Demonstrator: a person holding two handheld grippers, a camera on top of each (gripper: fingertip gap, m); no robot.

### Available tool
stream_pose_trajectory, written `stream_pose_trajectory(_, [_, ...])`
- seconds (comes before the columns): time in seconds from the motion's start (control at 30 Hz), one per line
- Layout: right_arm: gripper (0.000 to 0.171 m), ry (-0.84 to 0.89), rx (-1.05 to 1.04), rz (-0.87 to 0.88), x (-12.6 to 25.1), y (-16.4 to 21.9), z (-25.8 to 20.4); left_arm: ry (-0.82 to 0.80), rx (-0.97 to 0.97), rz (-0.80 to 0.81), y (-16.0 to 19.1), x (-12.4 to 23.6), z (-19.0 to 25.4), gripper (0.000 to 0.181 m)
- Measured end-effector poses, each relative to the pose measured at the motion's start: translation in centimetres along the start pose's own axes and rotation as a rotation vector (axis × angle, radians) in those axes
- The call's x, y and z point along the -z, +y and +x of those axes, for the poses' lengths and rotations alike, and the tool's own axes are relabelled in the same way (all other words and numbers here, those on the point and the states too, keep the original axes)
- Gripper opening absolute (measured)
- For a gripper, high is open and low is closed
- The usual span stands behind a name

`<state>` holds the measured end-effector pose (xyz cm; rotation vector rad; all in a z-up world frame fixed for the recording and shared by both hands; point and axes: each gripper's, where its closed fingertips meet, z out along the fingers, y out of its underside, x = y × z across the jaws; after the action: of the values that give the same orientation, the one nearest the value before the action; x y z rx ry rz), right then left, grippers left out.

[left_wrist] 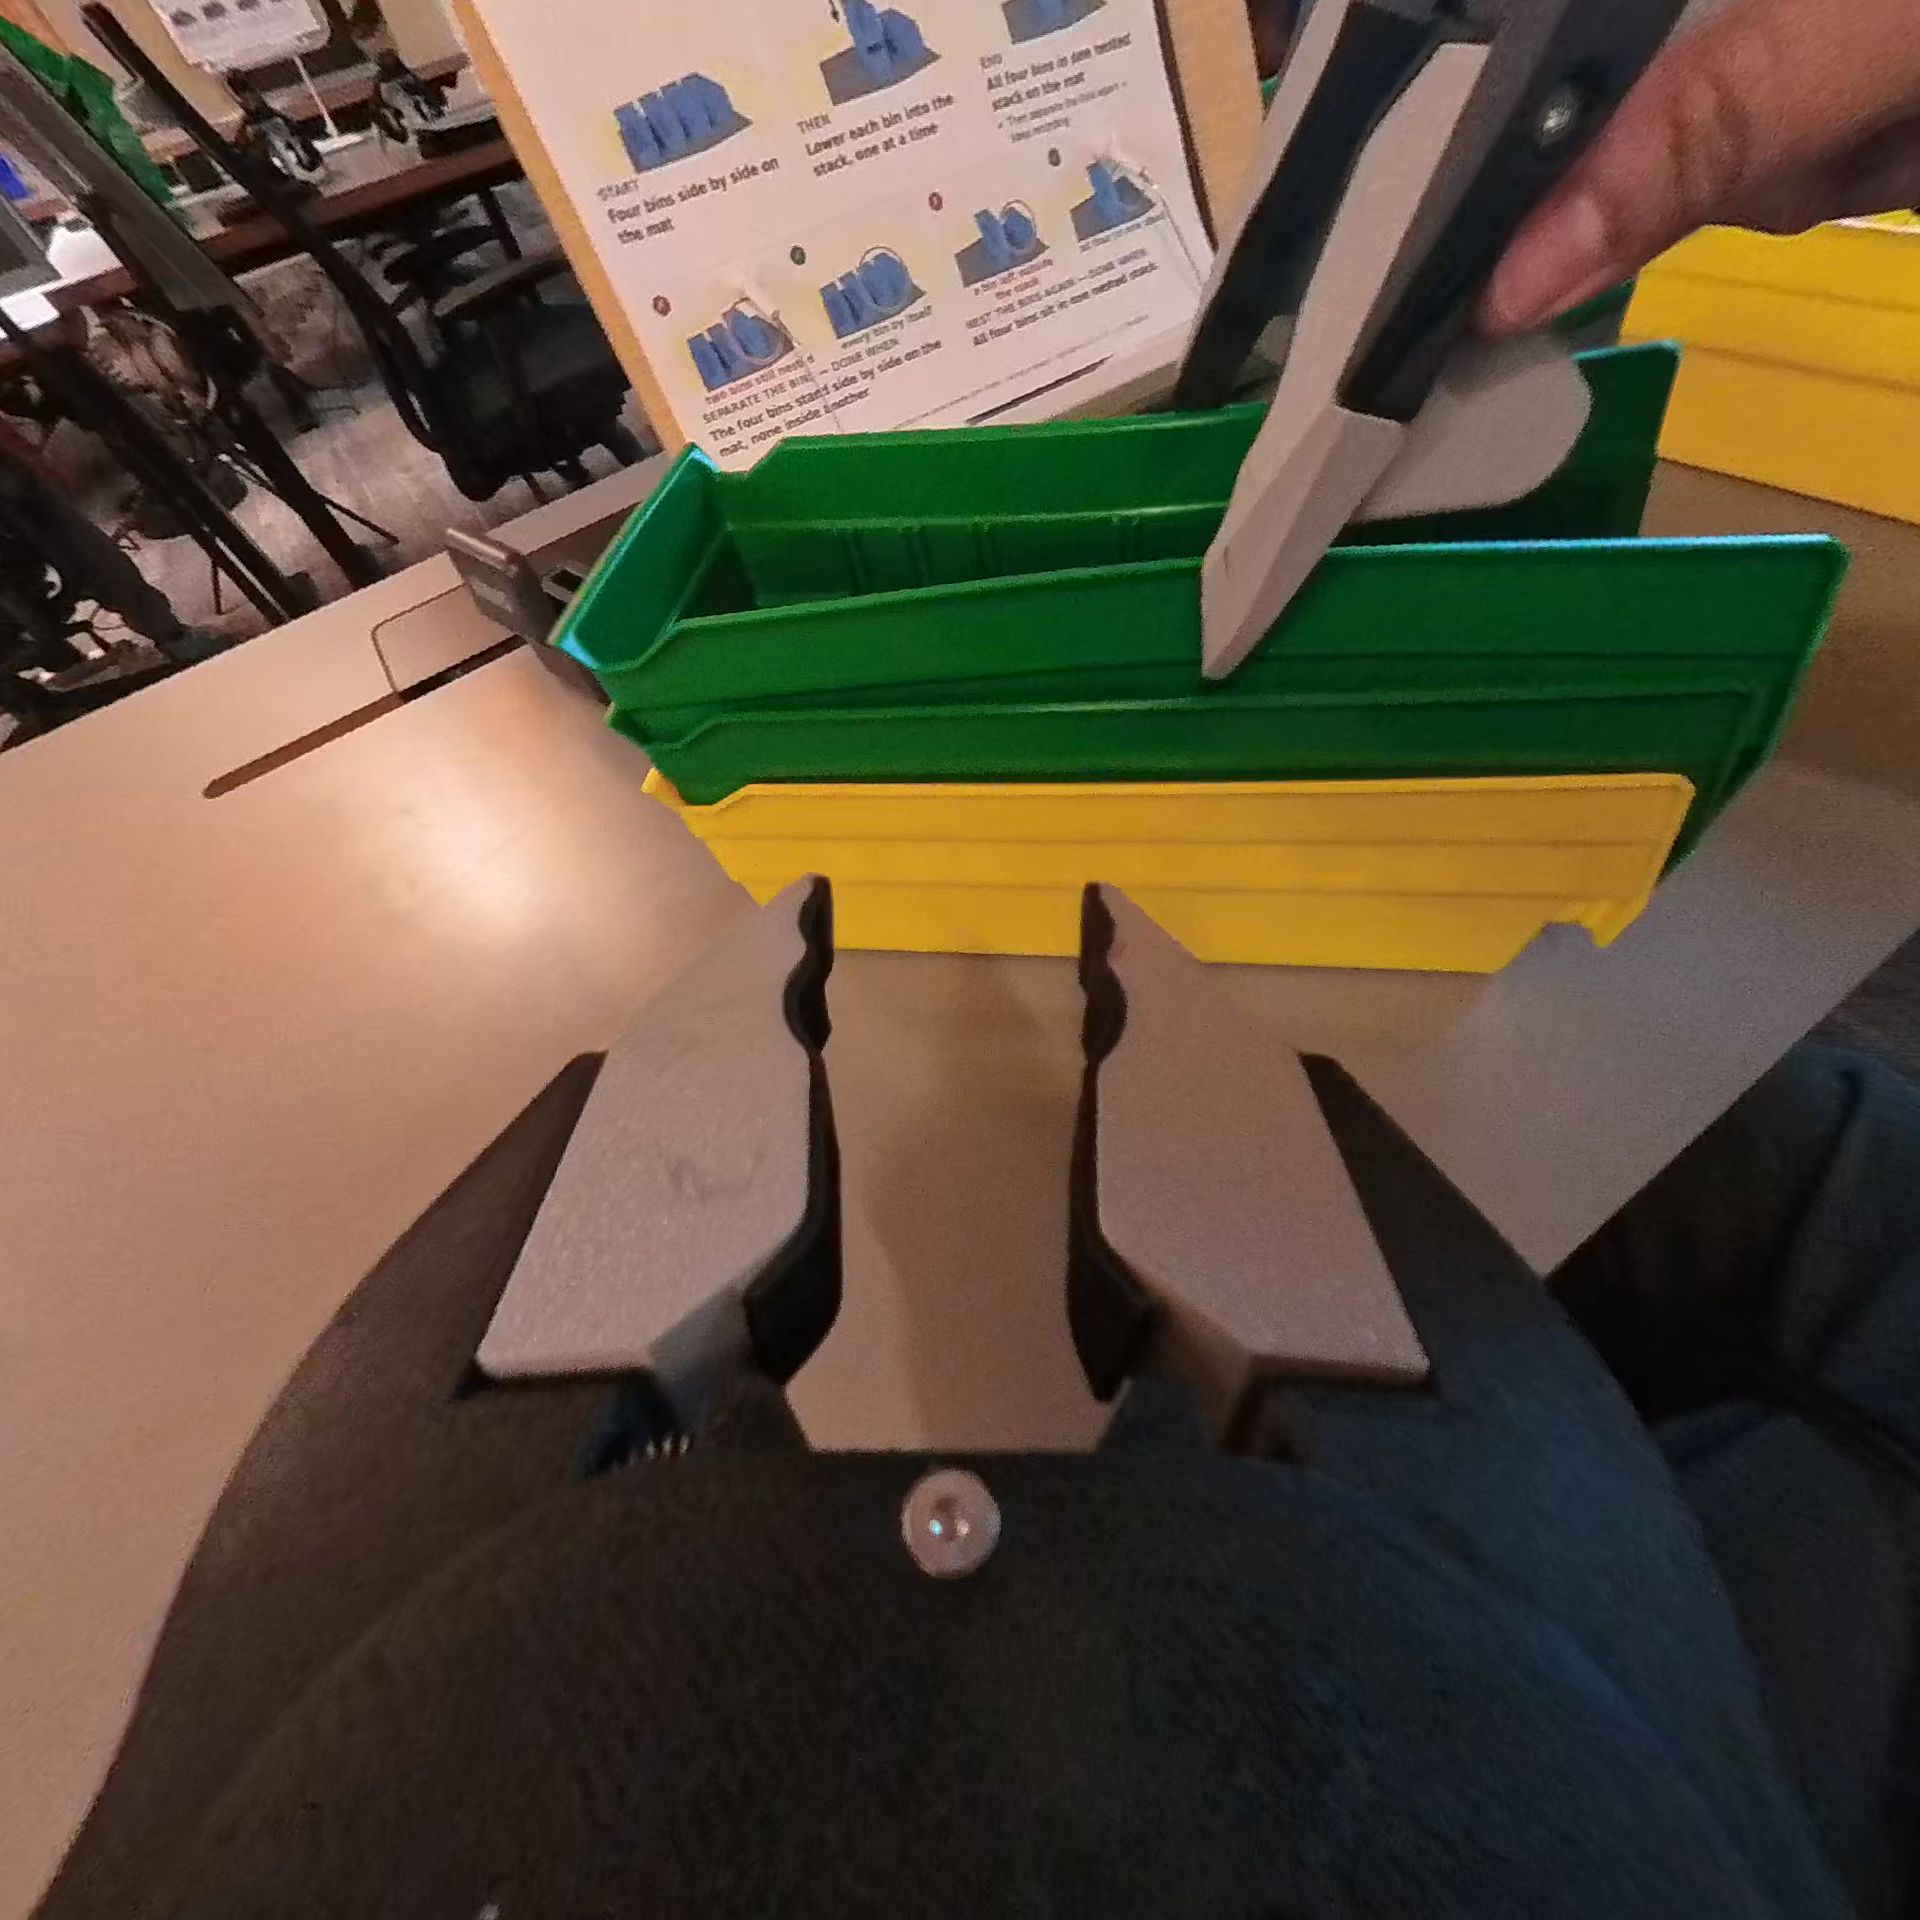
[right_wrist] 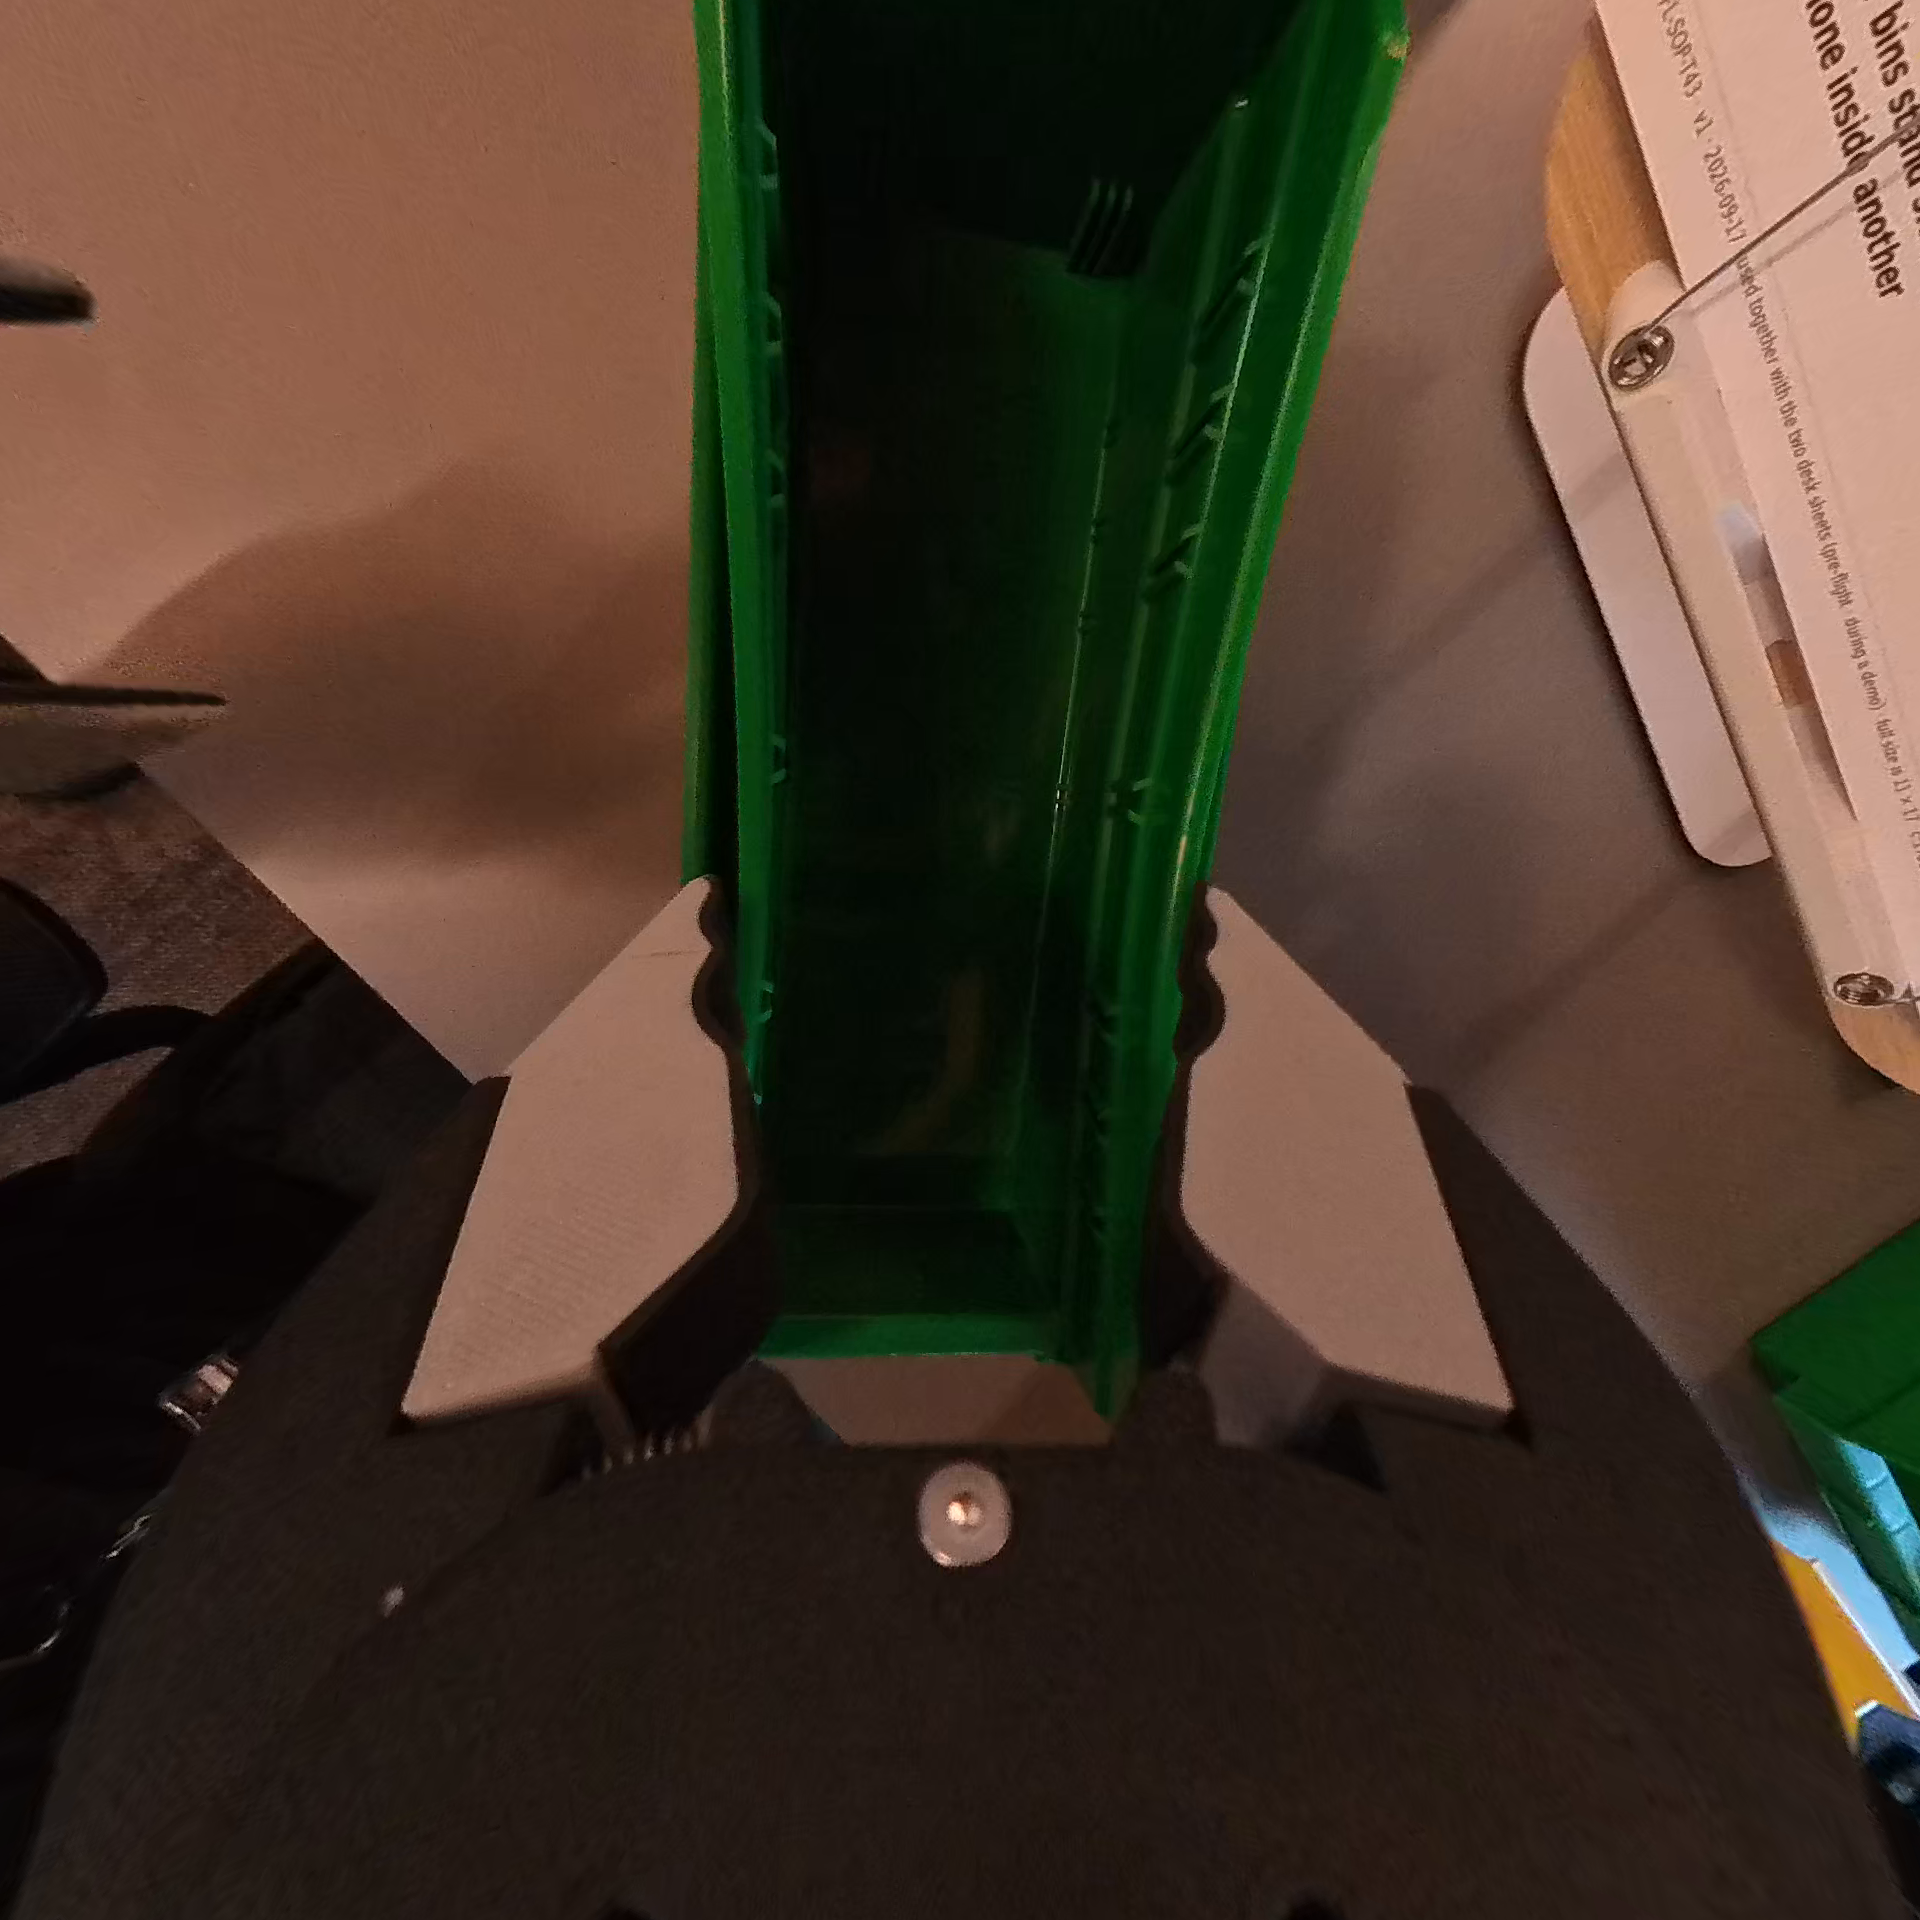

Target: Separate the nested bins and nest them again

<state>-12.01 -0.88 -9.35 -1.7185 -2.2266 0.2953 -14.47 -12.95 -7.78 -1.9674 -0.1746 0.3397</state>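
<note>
The table [left_wrist: 312, 935] carries a nested stack of long, narrow bins standing lengthwise across the left wrist view. A yellow bin [left_wrist: 1195, 873] sits at the bottom. A lower green bin [left_wrist: 1143, 743] is seated in it, and an upper green bin [left_wrist: 935, 613] rides highest, with its left end raised slightly clear of the bin below. A second yellow bin [left_wrist: 1787, 353] stands apart at the far right. An instruction board [left_wrist: 883, 208] stands behind the stack.

Step in hand, as judged: separation, with the upper green bin being drawn out of the stack.

The right gripper [left_wrist: 1288, 582] comes down from above and straddles the upper green bin across its width. One finger lies against the near side wall and the other is behind the far wall. In the right wrist view its jaws stand wide apart, with both pads against the outer faces of the two walls, so the grip appears closed on the bin. The bin interior is dark, ribbed along the walls, and empty.

The left gripper [left_wrist: 951, 935] hovers low over the table just in front of the yellow bin. Its jaws are partly open and hold nothing.

Next move, as judged:
- Lift the upper green bin straight and level, since tilt may bind the nested walls.
- Brace the lower bins with the left gripper if they rise with it.
- Set the freed bin on bare table beside the stack.
</note>
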Motion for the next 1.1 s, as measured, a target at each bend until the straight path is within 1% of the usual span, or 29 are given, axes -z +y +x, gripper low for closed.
stream_pose_trajectory(0.1, [0.081,-0.03,-0.03,0.042,0.7,-0.6,0.0,0.011,-0.006,-0.004,-0.1,-0.3,0.5,0.046])
stream_pose_trajectory(0.2, [0.082,-0.059,-0.052,0.097,2.0,-1.3,0.2,0.016,-0.025,-0.015,-0.1,-0.7,1.0,0.046])
stream_pose_trajectory(0.43, [0.083,-0.005,-0.033,0.171,5.9,-2.3,0.9,0.051,-0.055,-0.002,-0.7,-0.8,2.5,0.046])
stream_pose_trajectory(0.57, [0.084,-0.003,-0.063,0.23,8.6,-1.4,2.3,0.042,-0.063,-0.002,-0.7,-0.6,2.3,0.046])
stream_pose_trajectory(0.73, [0.088,0.106,-0.137,0.32,14.0,2.5,7.0,0.049,-0.041,0.019,-1.0,-0.2,2.0,0.046])
stream_pose_trajectory(0.8, [0.089,0.114,-0.202,0.368,15.8,4.9,8.8,0.056,-0.034,0.03,-1.2,-0.1,2.0,0.046])
stream_pose_trajectory(0.87, [0.089,0.114,-0.265,0.397,16.7,7.6,10.3,0.059,-0.031,0.038,-1.5,0.0,2.1,0.046])
stream_pose_trajectory(0.93, [0.089,0.128,-0.313,0.399,16.4,10.7,11.5,0.059,-0.039,0.036,-1.5,0.0,2.3,0.046])
stream_pose_trajectory(1.0, [0.09,0.163,-0.354,0.387,15.3,13.9,12.2,0.057,-0.05,0.032,-1.6,-0.1,2.6,0.045])
stream_pose_trajectory(1.1, [0.09,0.158,-0.422,0.371,12.2,17.9,12.2,0.067,-0.066,0.032,-1.9,-0.3,3.4,0.045])
